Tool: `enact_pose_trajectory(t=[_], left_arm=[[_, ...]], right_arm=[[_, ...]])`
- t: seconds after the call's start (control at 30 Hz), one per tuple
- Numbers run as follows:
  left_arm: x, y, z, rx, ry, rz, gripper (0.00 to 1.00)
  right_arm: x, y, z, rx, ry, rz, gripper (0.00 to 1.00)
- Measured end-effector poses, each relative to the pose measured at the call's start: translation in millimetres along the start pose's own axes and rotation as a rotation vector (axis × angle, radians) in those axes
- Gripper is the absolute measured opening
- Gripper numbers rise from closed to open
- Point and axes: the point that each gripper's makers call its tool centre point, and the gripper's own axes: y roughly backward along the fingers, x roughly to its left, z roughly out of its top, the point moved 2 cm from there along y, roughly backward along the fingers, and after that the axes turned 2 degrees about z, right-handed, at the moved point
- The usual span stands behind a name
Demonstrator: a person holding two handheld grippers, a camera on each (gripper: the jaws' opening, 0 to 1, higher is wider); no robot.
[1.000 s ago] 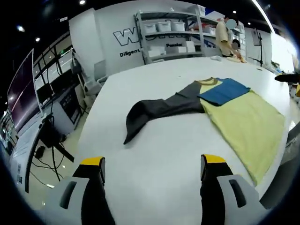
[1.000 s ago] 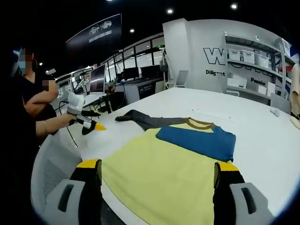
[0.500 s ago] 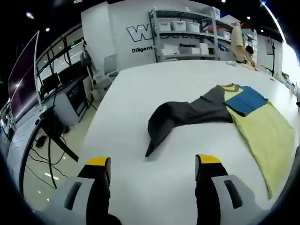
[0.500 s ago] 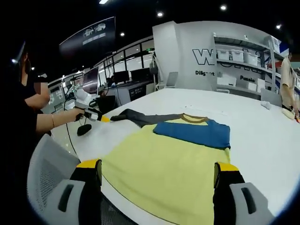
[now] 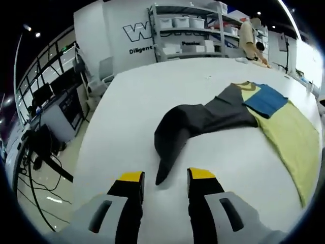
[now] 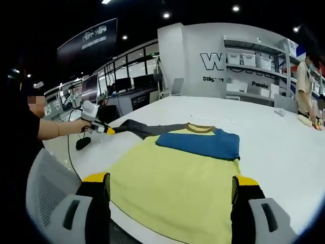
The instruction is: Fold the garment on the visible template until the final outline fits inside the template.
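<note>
Closing in, my left gripper (image 5: pixel 163 178) has narrowed around the grey sleeve's cuff (image 5: pixel 163 173), right gripper (image 6: pixel 170 184) wide over the shirt (image 6: pixel 172 175) on the table (image 6: pixel 274 137); blue sleeve folded, grey one remaining.

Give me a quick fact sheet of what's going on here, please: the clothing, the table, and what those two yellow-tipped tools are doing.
garment: yellow shirt lying flat, one dark grey sleeve stretched out, blue sleeve folded over the chest
surface: white table
left hand-held gripper: jaws narrowed around the grey sleeve's cuff tip; grip not clear
right hand-held gripper: jaws wide apart at the shirt's hem, holding nothing
background: shelves with white bins, a person standing at the table's far end
</note>
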Motion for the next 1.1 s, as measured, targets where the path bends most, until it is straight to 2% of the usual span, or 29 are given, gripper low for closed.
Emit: enact_pose_trajectory(t=[0.1,0.17,0.23,0.27,0.4,0.67,0.7,0.8,0.9,0.93,1.1], left_arm=[[-1.0,-4.5,-0.4,-0.001,-0.017,0.002,0.27],[-1.4,-6.8,-1.2,0.001,-0.023,0.003,0.18],[-0.3,-8.9,-5.3,0.023,-0.062,0.012,0.04],[0.2,-9.1,-6.1,0.029,-0.066,0.017,0.02],[4.5,-8.2,-7.0,0.034,-0.092,0.039,0.02],[4.3,3.6,-0.6,0.007,-0.105,0.014,0.02],[6.6,10.2,3.1,0.002,-0.114,0.007,0.02],[14.8,19.8,9.8,0.006,-0.161,0.022,0.02],[16.0,26.7,13.5,0.015,-0.197,0.003,0.03],[15.3,29.9,12.9,0.035,-0.240,-0.019,0.03],[28.4,39.9,15.5,0.091,-0.381,0.024,0.03]], right_arm=[[-2.9,1.6,0.3,-0.003,0.004,-0.022,0.99],[-2.5,2.0,0.1,-0.004,0.000,-0.023,0.99],[-2.2,2.3,0.2,-0.004,0.001,-0.025,0.99],[-2.5,2.4,0.3,-0.005,0.001,-0.027,0.99],[-3.2,2.6,-1.0,0.001,0.004,-0.032,0.99],[-5.1,1.8,-3.3,0.012,0.013,-0.038,0.99],[-6.0,2.0,-3.5,0.013,0.014,-0.039,0.99],[-5.4,2.0,-3.1,0.008,0.009,-0.033,0.99],[-4.8,2.1,-3.7,0.012,0.005,-0.029,0.99],[-4.8,2.2,-3.4,0.011,0.008,-0.029,0.99],[-3.5,1.9,-4.5,0.018,0.006,-0.021,0.99]])
